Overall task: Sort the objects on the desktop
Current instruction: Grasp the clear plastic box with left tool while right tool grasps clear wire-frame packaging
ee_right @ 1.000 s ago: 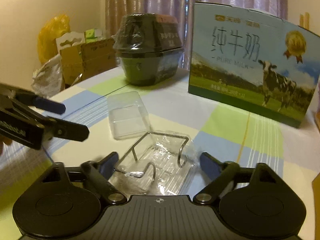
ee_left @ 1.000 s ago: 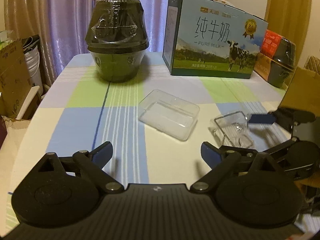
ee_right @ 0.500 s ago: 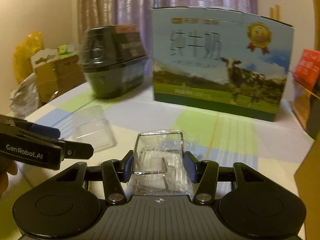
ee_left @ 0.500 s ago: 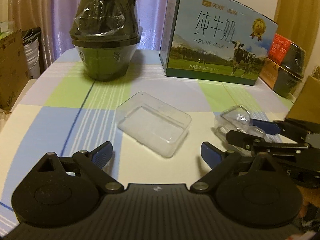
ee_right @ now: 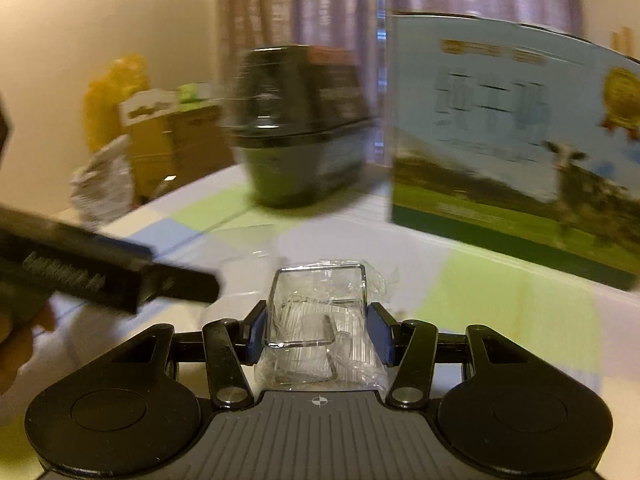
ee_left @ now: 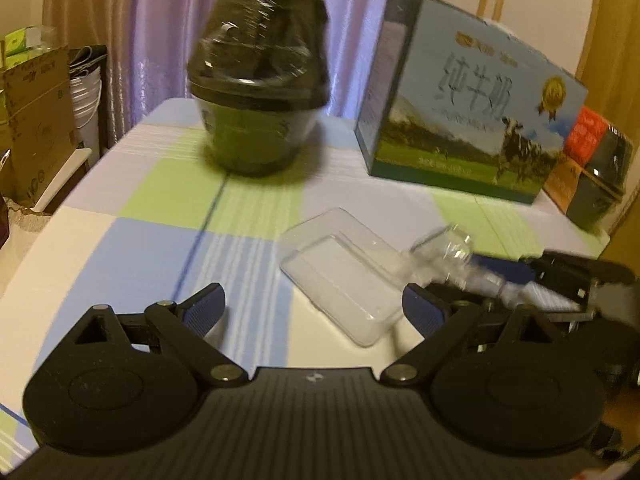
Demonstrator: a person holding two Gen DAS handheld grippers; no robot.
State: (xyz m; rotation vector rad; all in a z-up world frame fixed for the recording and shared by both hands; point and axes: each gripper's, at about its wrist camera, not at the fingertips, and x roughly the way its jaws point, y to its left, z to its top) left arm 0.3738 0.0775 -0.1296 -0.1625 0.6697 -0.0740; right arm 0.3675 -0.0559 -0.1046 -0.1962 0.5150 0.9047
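On the table: checked cloth (ee_left: 132, 248), clear tray (ee_left: 344, 276) lying flat near the middle.
Right gripper (ee_right: 318, 334): level and low, pads clamped tight on a wire rack (ee_right: 316, 308) wrapped in clear plastic, lifted off the cloth.
Left gripper (ee_left: 316, 308): spread wide, nothing between the pads, poised over the tray's near edge.
Rack location: just right of the tray in the left view, hanging above its right end.
Behind: dark tub (ee_left: 258, 96) and milk box (ee_left: 460, 120) standing upright.
Hard to read: right view smeared by motion blur, box print illegible; a hand (ee_right: 20, 344) cut off at the left edge.
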